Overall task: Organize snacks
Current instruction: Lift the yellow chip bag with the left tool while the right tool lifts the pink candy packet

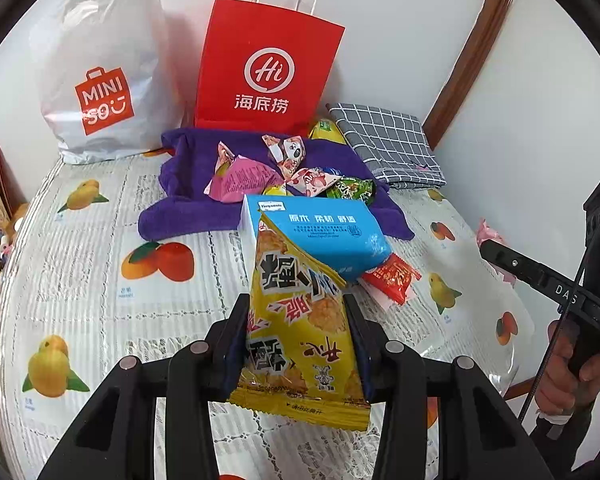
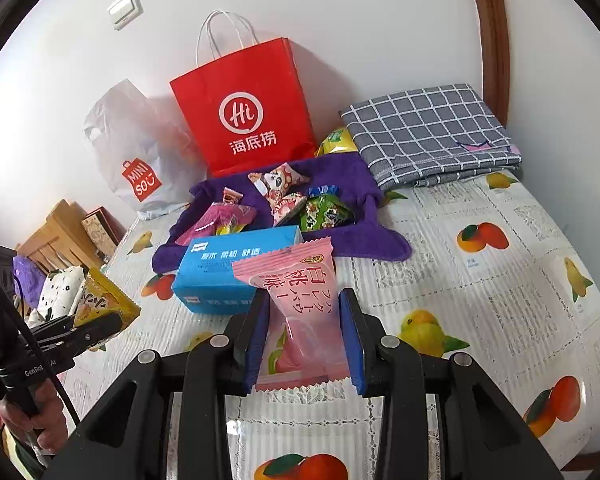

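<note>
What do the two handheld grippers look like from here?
Both are black scissor-linkage frames with round silver pivot pins. The right gripper has blue pads; the left gripper has dark ones. White lettering marks each side bar, and a thin black cable hangs by each handle.

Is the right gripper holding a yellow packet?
No, the right gripper is shut on a pink packet.
</note>
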Demonstrator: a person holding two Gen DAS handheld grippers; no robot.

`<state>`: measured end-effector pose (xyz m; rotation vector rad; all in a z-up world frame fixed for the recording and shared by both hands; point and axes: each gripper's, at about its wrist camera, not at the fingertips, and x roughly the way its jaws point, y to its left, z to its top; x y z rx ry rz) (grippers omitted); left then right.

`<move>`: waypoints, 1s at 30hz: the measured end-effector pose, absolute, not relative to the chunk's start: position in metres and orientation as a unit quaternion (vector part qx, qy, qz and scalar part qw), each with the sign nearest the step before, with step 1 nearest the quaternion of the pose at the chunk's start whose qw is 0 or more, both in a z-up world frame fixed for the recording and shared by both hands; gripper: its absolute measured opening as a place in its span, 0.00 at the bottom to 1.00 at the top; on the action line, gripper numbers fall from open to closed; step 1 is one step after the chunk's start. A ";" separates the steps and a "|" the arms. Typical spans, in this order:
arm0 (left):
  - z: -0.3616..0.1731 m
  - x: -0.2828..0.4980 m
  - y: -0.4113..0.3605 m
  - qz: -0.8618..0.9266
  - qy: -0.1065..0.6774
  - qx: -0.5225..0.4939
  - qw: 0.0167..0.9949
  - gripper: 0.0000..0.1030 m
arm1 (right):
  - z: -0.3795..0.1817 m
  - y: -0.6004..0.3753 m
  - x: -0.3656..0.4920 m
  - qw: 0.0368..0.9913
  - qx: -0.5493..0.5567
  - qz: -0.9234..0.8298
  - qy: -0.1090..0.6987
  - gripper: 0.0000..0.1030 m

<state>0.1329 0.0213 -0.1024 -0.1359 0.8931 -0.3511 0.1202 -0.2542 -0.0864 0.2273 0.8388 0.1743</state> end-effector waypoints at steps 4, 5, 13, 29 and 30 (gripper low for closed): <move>-0.100 0.137 0.022 -0.172 0.427 -0.064 0.885 0.41 | -0.083 -0.252 0.123 0.903 0.112 0.083 0.406 0.34; -0.100 0.138 0.022 -0.174 0.427 -0.064 0.885 0.41 | -0.083 -0.252 0.124 0.903 0.113 0.084 0.406 0.34; -0.101 0.145 0.022 -0.170 0.430 -0.059 0.885 0.41 | -0.078 -0.249 0.129 0.904 0.112 0.081 0.404 0.34; -0.093 0.159 0.030 -0.168 0.428 -0.062 0.886 0.41 | -0.073 -0.241 0.146 0.906 0.110 0.085 0.401 0.34; -0.092 0.161 0.030 -0.168 0.428 -0.061 0.886 0.41 | -0.072 -0.241 0.147 0.906 0.111 0.086 0.399 0.34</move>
